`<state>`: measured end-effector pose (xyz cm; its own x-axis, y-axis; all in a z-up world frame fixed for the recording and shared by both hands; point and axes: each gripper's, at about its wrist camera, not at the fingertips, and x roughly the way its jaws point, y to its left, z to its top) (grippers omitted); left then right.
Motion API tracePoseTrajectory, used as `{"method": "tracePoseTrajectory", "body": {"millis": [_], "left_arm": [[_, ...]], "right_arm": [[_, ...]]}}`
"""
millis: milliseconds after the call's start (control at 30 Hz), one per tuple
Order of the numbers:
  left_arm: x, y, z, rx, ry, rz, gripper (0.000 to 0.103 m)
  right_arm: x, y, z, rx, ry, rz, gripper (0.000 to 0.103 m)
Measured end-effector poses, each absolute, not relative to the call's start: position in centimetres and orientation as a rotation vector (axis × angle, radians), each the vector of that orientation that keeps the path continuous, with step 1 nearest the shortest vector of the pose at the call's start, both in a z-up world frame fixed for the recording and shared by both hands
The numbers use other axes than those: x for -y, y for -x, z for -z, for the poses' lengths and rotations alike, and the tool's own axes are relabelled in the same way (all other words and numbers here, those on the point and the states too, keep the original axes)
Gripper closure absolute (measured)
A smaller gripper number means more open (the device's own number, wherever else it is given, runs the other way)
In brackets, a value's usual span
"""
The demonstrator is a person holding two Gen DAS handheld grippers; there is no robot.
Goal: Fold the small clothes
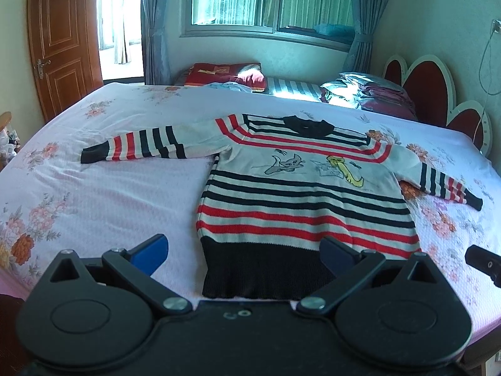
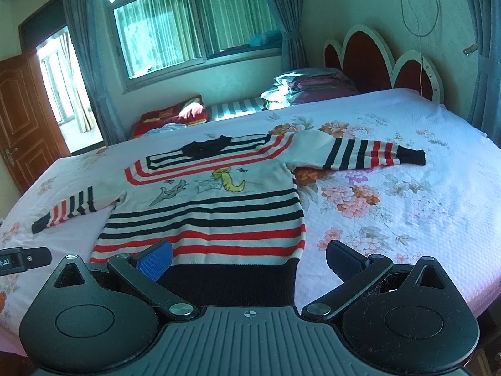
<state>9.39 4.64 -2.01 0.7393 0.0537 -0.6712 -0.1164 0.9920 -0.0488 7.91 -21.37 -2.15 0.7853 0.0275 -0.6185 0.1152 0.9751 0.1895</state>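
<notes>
A small striped sweater, white with red and black bands, a black hem and cartoon pictures on the chest, lies flat and face up on the bed, both sleeves spread out. It also shows in the right wrist view. My left gripper is open and empty, just above the hem's left part. My right gripper is open and empty, over the hem's right corner. The right gripper's tip shows at the edge of the left wrist view, the left gripper's tip in the right wrist view.
The bed has a pink floral sheet. Folded bedding and a red pillow lie at the far side under the window. A red headboard is at the right, a wooden door at the left.
</notes>
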Motion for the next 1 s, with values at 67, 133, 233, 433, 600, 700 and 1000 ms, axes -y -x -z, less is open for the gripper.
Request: {"method": "tracePoseTrajectory", "body": {"millis": [67,133,233,433,600,700,1000], "left_arm": [[-5.1,-10.7,2.3,-0.734,0.094,-0.094,0.0],[-5.5,-12.3,2.7,-0.733,0.085,-0.093,0.0],[-5.8,-14.9,3.2,-0.734,0.058,-0.09,0.0],[-6.6,-20.3,4.2,-0.744,0.03,-0.04,0.0],[-6.7,-24.2,5.1,-0.758,-0.019,-0.012,0.0],[-6.9,-26.5,5.8,-0.785,-0.02,0.001,0.0],[-6.3,-31.1,8.2,-0.812,-0.013,-0.001,0.001]], "right_arm": [[21.5,-9.0,2.6,-0.671,-0.233,0.055,0.0],[21.6,-10.1,3.0,-0.672,-0.243,0.061,0.0],[21.7,-12.0,3.4,-0.666,-0.25,0.08,0.0],[21.7,-15.9,3.7,-0.648,-0.263,0.122,0.0],[21.9,-19.0,4.1,-0.635,-0.275,0.172,0.0],[22.8,-20.6,4.7,-0.637,-0.306,0.205,0.0],[28.0,-24.5,6.4,-0.646,-0.311,0.326,0.001]]}}
